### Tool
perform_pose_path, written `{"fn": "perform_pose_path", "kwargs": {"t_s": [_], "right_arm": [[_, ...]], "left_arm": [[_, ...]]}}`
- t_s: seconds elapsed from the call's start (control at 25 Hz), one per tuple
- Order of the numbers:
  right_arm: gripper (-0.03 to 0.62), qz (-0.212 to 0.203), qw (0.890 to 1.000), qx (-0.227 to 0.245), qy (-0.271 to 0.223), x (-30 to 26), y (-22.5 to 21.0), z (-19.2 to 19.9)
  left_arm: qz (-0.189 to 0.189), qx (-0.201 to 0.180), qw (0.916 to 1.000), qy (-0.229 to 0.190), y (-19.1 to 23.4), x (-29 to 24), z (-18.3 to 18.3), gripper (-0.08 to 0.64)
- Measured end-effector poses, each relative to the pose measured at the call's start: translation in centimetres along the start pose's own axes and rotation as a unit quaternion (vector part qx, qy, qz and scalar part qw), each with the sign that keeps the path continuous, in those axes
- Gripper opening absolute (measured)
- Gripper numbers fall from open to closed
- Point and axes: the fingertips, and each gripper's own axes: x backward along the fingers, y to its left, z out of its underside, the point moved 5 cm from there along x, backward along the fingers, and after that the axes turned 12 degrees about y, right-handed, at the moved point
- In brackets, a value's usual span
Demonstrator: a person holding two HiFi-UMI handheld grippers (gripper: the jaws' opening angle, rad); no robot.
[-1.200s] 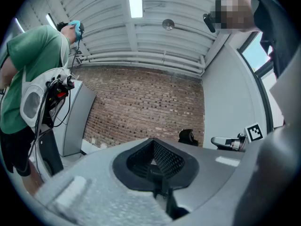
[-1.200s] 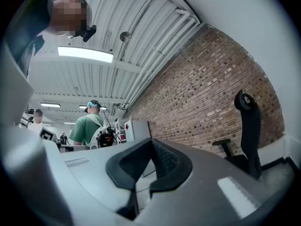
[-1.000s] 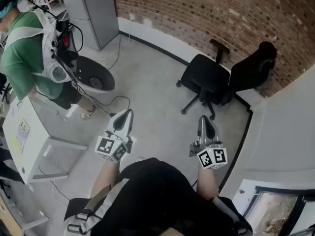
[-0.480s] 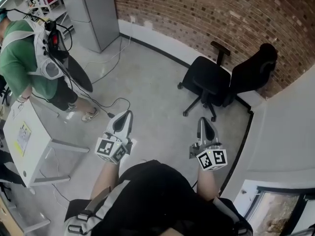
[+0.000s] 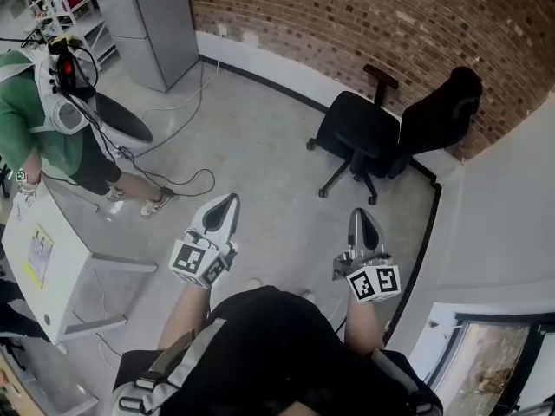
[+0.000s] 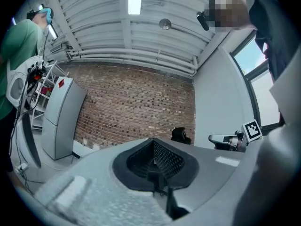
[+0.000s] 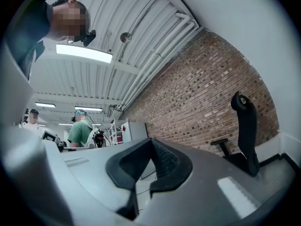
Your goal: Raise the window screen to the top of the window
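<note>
Both grippers are held out level over the grey floor, side by side in front of the person's dark-clothed body. My left gripper [image 5: 227, 203] has its jaws together with nothing between them, and the same shows in the left gripper view [image 6: 153, 144]. My right gripper [image 5: 359, 216] is also shut and empty, as the right gripper view [image 7: 150, 146] confirms. The window [image 5: 490, 367] with its dark frame lies at the bottom right corner of the head view, behind and to the right of the right gripper. I cannot make out its screen.
A black office chair [image 5: 375, 130] stands ahead against the brick wall [image 5: 364, 16]. A person in a green shirt [image 5: 26, 128] stands at the left by a white table [image 5: 39, 258]. A cable [image 5: 178, 180] trails over the floor. A grey cabinet [image 5: 156, 24] stands at the back left.
The person in green has stepped further left, taking the dark rounded object along. The head view has shifted slightly. Both grippers stay shut and almost where they were.
</note>
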Motion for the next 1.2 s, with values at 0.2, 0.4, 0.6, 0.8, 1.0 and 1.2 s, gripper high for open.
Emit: {"fn": "perform_pose_path", "kwargs": {"t_s": [0.2, 0.4, 0.6, 0.8, 1.0, 1.2], "right_arm": [[0.005, 0.042, 0.999, -0.006, -0.011, 1.8, 1.2, 0.7], [0.006, 0.100, 0.994, -0.017, -0.026, 5.0, 2.0, 1.1], [0.005, 0.151, 0.987, -0.020, -0.045, 8.7, 2.2, 1.2], [0.005, 0.184, 0.981, -0.021, -0.062, 12.3, 1.3, 0.8], [0.006, 0.213, 0.974, -0.015, -0.079, 16.7, 1.0, 0.1], [0.005, 0.270, 0.958, -0.020, -0.090, 23.7, -0.3, -0.3]], "left_arm": [[0.036, 0.003, 0.9993, 0.009, 0.7, 0.0, -0.1, 0.005], [0.089, -0.001, 0.9959, 0.015, 0.4, -0.9, 0.0, 0.005], [0.142, -0.004, 0.9897, 0.019, -1.8, -2.1, 0.1, 0.005], [0.179, -0.008, 0.9836, 0.020, -5.1, -3.2, 0.3, 0.005], [0.214, -0.013, 0.9765, 0.022, -8.9, -3.8, 0.1, 0.005], [0.266, -0.017, 0.9636, 0.027, -14.8, -4.4, 0.3, 0.005]]}}
